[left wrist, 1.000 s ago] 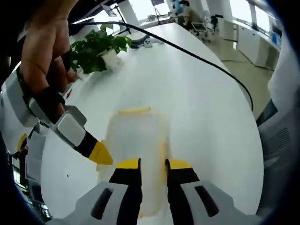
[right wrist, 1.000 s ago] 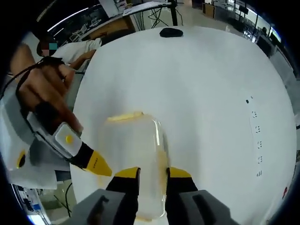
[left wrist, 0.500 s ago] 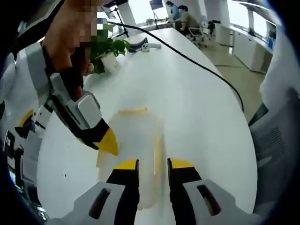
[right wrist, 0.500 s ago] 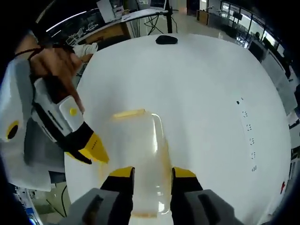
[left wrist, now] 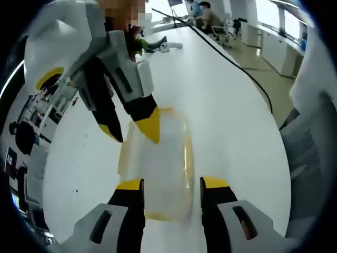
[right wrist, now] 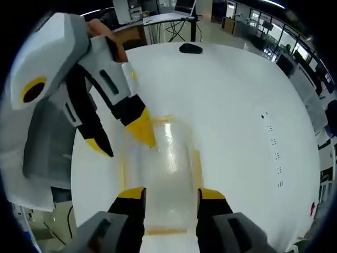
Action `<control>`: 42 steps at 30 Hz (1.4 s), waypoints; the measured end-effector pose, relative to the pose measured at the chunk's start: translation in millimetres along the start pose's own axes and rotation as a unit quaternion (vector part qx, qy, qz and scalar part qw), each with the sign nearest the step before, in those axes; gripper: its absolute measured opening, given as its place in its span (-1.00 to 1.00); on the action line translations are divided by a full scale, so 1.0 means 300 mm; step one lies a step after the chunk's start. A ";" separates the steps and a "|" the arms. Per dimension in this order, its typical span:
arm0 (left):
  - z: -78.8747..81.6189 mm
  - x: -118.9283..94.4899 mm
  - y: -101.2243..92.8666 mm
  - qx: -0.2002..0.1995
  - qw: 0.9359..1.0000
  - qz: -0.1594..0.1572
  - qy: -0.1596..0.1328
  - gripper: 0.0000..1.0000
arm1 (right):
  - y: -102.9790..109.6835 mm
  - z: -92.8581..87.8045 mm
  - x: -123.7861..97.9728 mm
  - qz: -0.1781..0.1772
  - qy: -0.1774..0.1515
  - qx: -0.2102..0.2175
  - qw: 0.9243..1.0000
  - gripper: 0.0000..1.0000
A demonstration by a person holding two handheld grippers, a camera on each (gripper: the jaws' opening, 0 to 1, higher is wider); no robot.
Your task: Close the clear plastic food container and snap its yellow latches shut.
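The clear plastic container lies flat on the white table, its lid seemingly already down over the body, so the closing step looks done; what is left, as far as I can judge, is the snapping of the yellow latches, and blur makes it impossible to tell which of them are seated; a yellow latch runs along one long side, another shows at the near short end in the right gripper view, and a third at the far end. In the left gripper view the left gripper hangs just above the near half of the container with its jaws parted and holding nothing; in the right gripper view the right gripper likewise stands spread over the box, empty. Each view has the other gripper coming in from the upper left, its yellow tips poised at the far end of the container, close to the latch there, though contact cannot be confirmed. Compared with half a second ago, both pairs of jaws have widened; the opposite gripper, which then sat off to the side near the left edge of the box, has swung inward and looms much larger; the container itself seems not to have shifted on the table.
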State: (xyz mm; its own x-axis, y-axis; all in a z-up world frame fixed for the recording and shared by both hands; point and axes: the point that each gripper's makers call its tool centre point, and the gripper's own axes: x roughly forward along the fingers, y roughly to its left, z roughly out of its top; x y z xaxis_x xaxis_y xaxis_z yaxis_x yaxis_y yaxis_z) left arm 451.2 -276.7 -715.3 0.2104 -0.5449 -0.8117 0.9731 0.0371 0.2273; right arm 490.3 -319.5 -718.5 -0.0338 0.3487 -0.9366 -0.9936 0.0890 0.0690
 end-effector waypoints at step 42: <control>-0.073 0.102 0.066 0.028 0.998 -0.015 0.047 0.83 | 0.021 -0.107 0.078 -0.076 0.017 -0.085 0.993 0.90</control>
State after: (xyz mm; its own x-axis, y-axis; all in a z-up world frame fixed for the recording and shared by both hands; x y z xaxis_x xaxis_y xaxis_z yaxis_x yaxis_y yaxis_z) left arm 479.0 -274.3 -747.4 0.1917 -0.4645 -0.8646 0.9729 -0.0259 0.2297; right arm 479.8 -340.8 -751.0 0.1177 0.3110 -0.9431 -0.9912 -0.0210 -0.1307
